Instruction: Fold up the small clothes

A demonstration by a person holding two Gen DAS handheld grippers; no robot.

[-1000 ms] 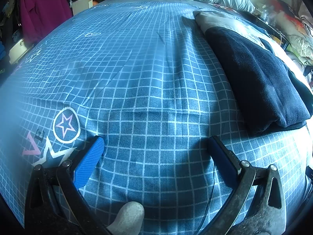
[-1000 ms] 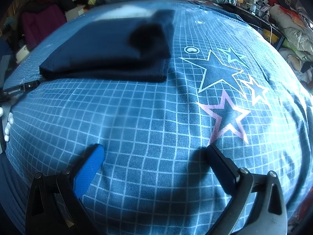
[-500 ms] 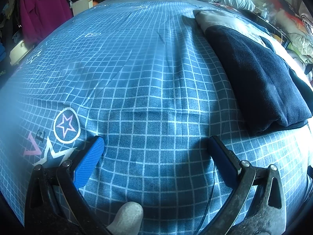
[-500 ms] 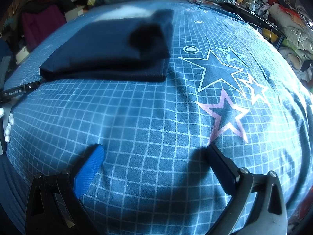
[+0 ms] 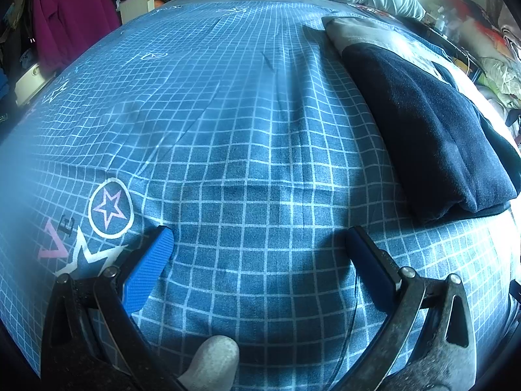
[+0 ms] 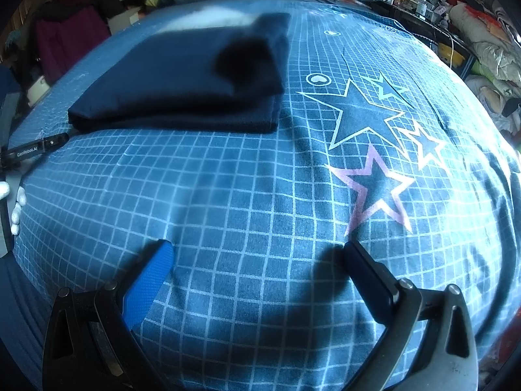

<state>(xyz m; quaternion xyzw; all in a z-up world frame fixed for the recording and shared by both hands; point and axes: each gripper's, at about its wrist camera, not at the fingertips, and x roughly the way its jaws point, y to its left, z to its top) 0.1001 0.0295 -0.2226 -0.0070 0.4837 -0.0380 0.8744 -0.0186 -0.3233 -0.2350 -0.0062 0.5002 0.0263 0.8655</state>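
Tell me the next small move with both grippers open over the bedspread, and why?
Probably hold off on regrasping. The dark navy garment already lies folded on the blue grid bedspread, and the left gripper and right gripper are open and empty, apart from it. I would lift both clear and look for another piece.

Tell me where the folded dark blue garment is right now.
The folded dark blue garment lies on the checked bedspread, upper left in the right wrist view and far right in the left wrist view, ahead of both open tongs.
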